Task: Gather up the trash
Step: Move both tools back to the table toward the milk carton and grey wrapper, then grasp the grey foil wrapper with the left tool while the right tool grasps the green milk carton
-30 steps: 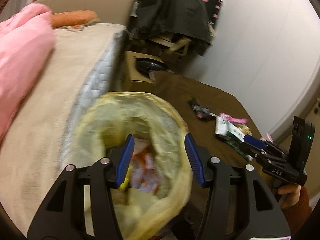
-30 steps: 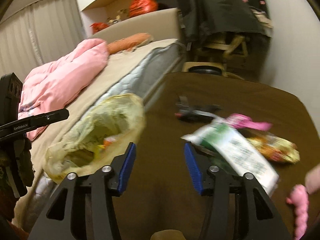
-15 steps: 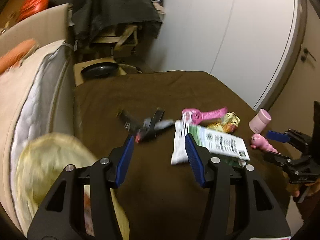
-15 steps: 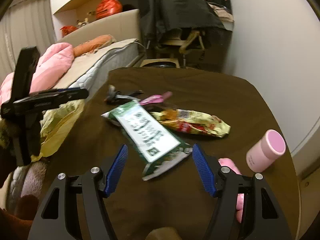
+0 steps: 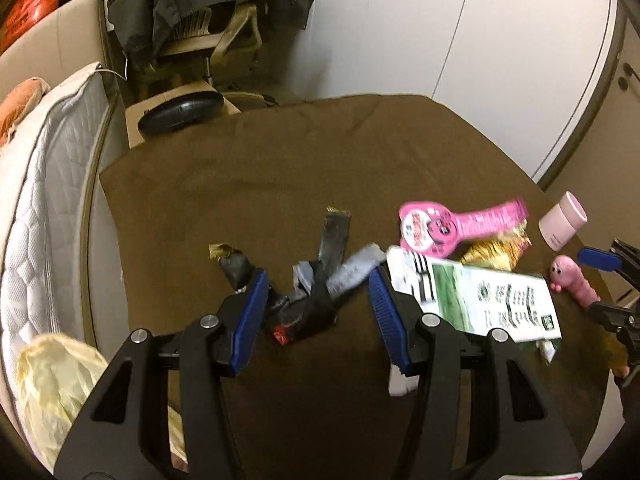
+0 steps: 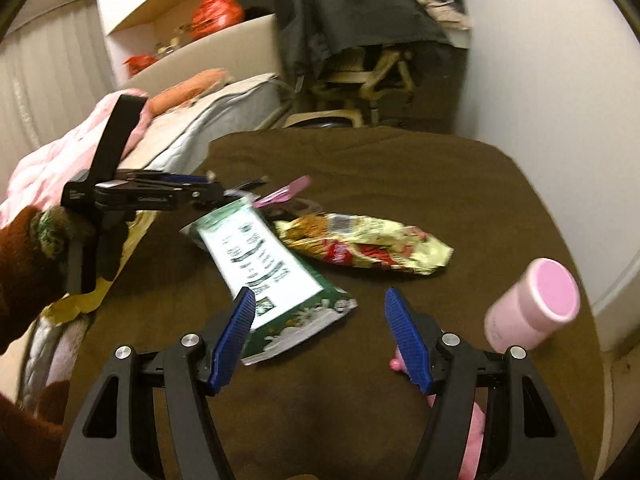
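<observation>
On the brown table (image 5: 280, 168) lies a crumpled black and grey wrapper (image 5: 320, 280). My left gripper (image 5: 318, 308) hangs right over it, the jaws closing with the wrapper between them, pads not touching it. To the right lie a green-white packet (image 5: 480, 304), a yellow snack bag (image 5: 496, 248) and a pink package (image 5: 448, 224). My right gripper (image 6: 322, 324) stands open above the near end of the green-white packet (image 6: 264, 264), with nothing gripped. The yellow snack bag (image 6: 368, 248) lies beyond it. A yellow trash bag (image 5: 52, 380) hangs at the table's left edge.
A pink cylinder (image 6: 532, 304) and a pink toy figure (image 5: 572, 280) lie at the table's right side. A mattress (image 5: 48, 168) runs along the left. Behind the table stand a chair draped with a dark jacket (image 5: 208, 0) and a box with a black disc (image 5: 180, 112).
My left gripper swung right from above the yellow bag to the black wrapper on the table. My right gripper moved right over the green-white packet and its jaws widened.
</observation>
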`<state>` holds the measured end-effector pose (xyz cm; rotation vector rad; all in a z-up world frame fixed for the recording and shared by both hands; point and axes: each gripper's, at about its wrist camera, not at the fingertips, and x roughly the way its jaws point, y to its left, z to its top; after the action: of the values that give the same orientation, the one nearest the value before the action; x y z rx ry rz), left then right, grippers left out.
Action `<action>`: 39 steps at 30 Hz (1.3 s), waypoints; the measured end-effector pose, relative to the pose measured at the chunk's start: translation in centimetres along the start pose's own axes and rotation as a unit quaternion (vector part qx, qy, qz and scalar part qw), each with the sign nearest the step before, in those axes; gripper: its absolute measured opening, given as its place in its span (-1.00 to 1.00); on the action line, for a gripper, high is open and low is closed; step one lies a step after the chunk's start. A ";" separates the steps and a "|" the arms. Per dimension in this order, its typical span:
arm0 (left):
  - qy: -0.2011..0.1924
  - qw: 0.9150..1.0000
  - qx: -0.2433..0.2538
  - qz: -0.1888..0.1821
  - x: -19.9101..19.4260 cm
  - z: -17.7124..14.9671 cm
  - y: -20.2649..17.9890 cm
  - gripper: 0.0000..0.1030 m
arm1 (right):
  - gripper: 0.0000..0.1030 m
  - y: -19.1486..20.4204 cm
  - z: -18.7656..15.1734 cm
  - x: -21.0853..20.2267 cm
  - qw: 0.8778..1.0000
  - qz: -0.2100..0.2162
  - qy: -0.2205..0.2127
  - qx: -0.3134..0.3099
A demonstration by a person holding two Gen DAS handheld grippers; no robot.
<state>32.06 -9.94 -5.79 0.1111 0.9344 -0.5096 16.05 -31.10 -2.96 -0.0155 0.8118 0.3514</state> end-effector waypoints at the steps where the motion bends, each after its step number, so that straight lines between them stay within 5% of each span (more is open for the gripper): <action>1: 0.006 1.000 -0.006 -0.006 -0.1 -0.3 0.0 -0.15 | 0.23 0.4 0.2 0.3 1.000 0.007 0.001 -0.013; 3: 0.014 0.999 -0.032 -0.021 -0.5 -0.9 0.3 -0.35 | 0.23 1.4 0.8 1.2 0.999 0.028 0.004 -0.042; 8: 0.021 0.993 -0.087 -0.074 -2.4 -2.8 0.4 -0.36 | 0.23 2.1 1.9 2.9 0.996 0.067 0.007 -0.054; 14: 0.003 0.993 -0.099 -0.066 -5.3 -4.9 -0.6 -0.36 | 0.23 2.4 1.4 4.5 0.996 0.061 0.036 -0.052; 23: -0.016 0.996 -0.066 -0.054 -7.0 -5.4 -2.5 -0.32 | 0.20 3.3 -3.7 1.1 0.995 0.063 0.067 -0.043; 28: -0.040 0.996 -0.049 -0.058 -7.2 -4.5 -2.3 -0.20 | 0.20 3.2 -4.6 -1.3 0.997 0.055 0.041 -0.022; 31: -0.063 0.997 0.003 -0.045 -7.0 -3.5 -2.6 -0.10 | 0.20 3.0 -4.8 -2.8 0.999 0.039 0.017 -0.014; 35: -0.041 0.996 0.081 -0.004 -4.5 -2.0 -3.3 -0.09 | 0.20 1.8 -3.9 -3.7 1.000 -0.011 -0.008 -0.015; 39: 0.005 0.995 0.102 0.018 -2.0 -1.8 -3.1 -0.09 | 0.20 0.3 -2.1 -3.2 0.999 -0.037 -0.018 -0.027</action>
<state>28.33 -11.43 -4.89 0.3147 0.8877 -0.5706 12.49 -32.12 -2.10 -0.0888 0.7646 0.3015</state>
